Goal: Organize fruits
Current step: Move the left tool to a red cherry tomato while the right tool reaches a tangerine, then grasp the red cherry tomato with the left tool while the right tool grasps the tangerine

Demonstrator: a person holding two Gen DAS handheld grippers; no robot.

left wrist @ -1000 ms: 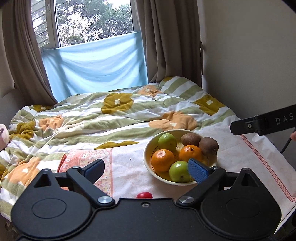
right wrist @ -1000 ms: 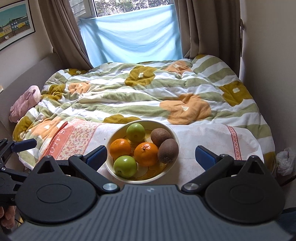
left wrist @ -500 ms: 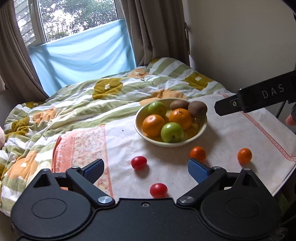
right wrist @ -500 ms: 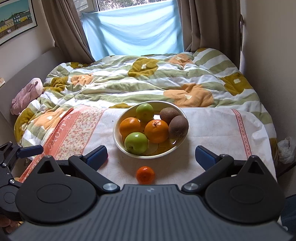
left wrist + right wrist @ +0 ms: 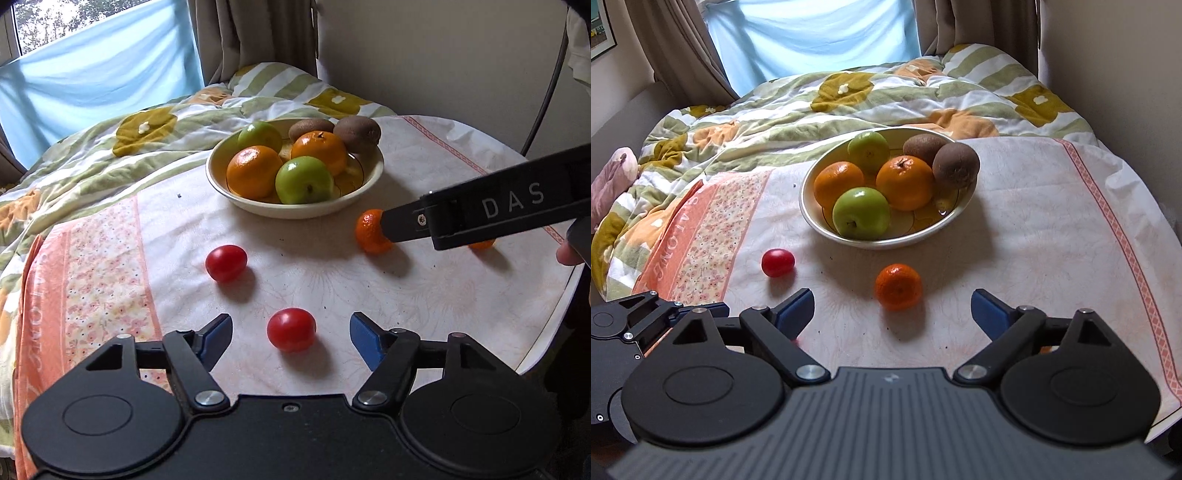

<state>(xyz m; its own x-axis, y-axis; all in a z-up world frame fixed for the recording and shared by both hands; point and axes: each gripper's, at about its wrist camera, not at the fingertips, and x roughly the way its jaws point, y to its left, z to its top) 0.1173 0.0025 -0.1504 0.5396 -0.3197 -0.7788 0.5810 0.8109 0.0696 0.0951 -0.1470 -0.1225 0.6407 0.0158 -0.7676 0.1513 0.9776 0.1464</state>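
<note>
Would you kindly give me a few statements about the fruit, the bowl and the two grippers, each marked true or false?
1. The bowl holds two green apples. True.
2. The left gripper grips a tomato. False: its jaws are closing, the near tomato between them untouched.
3. Two kiwis lie on the cloth. False: both are in the bowl.
4. A small orange lies between the right gripper fingers, not gripped. True.
5. Two tomatoes lie outside the bowl. True.
</note>
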